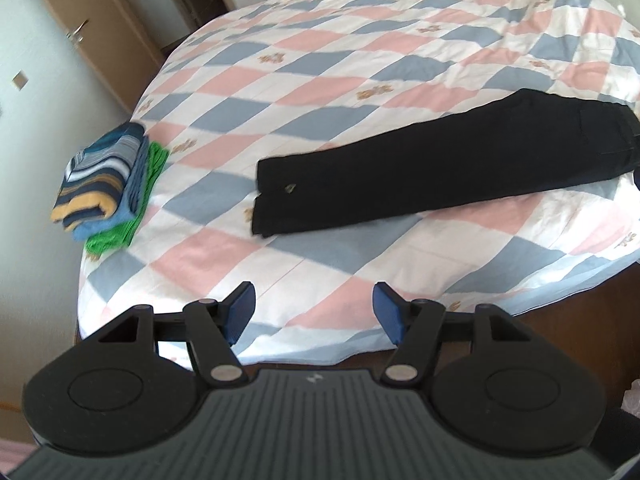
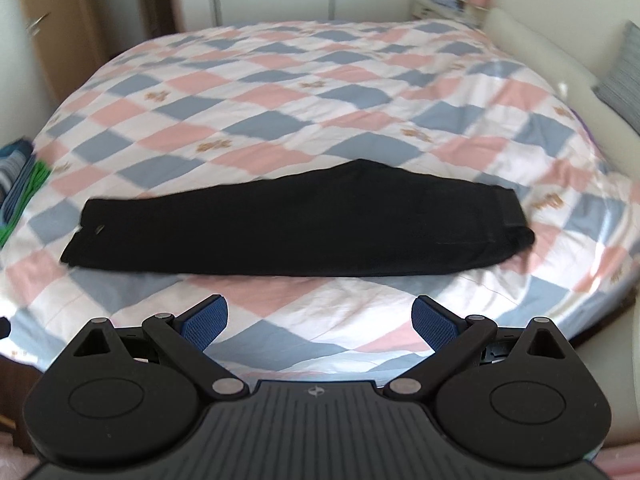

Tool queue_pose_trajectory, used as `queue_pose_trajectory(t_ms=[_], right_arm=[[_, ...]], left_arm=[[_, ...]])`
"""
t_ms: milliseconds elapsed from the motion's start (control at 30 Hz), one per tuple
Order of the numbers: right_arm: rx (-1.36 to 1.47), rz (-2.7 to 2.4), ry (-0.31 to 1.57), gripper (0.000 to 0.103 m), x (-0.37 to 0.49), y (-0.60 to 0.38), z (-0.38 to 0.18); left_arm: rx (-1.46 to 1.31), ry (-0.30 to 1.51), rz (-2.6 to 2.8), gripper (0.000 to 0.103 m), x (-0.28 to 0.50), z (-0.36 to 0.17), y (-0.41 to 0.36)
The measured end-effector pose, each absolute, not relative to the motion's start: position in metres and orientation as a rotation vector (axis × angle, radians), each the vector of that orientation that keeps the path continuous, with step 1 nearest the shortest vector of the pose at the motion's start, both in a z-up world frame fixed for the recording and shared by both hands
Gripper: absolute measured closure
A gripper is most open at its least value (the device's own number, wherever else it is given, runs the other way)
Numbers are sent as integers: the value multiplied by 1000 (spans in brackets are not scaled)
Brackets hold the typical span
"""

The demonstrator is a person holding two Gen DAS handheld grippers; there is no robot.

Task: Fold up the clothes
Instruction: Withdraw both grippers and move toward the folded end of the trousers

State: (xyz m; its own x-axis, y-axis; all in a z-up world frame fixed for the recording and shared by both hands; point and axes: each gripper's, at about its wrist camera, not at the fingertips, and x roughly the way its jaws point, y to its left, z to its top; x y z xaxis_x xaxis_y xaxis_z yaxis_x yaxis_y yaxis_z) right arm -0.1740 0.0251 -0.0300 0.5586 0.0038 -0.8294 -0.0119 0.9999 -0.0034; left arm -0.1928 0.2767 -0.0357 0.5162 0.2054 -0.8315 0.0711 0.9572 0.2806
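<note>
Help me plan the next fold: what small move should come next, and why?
Probably bring the open left gripper down to the hem end of the black trousers. They lie folded lengthwise but full length on the quilt, and both grippers, the right gripper too, hold nothing.

The left gripper has a matte black body: a ribbed grey-black centre plate with a small pale logo at its top edge, flanked by two rounded lobes, each with an inset circle. Black link arms pivot on silver round pins and carry triangular cut-outs at the outer ends. Its fingers wear blue pads. The right gripper is built alike, and its pads show a fine mesh texture.
</note>
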Motion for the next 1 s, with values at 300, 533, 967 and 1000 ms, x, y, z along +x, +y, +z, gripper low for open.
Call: queue_pose_trajectory(t_ms=[300,533,967,1000], right_arm=[[-76,123,1016,2,-155,36,-38],[-96,158,1024,2,-134,10,-45],[-58,174,1094,2,-98,-37,-76],[-43,173,1108,2,-96,-37,-81]], left_arm=[[240,1082,161,41,-189,-42,278],[190,1086,174,41,-169,-45,257],[-52,1131,180,41,-134,-73,255],[-83,1140,178,41,-133,-78,262]])
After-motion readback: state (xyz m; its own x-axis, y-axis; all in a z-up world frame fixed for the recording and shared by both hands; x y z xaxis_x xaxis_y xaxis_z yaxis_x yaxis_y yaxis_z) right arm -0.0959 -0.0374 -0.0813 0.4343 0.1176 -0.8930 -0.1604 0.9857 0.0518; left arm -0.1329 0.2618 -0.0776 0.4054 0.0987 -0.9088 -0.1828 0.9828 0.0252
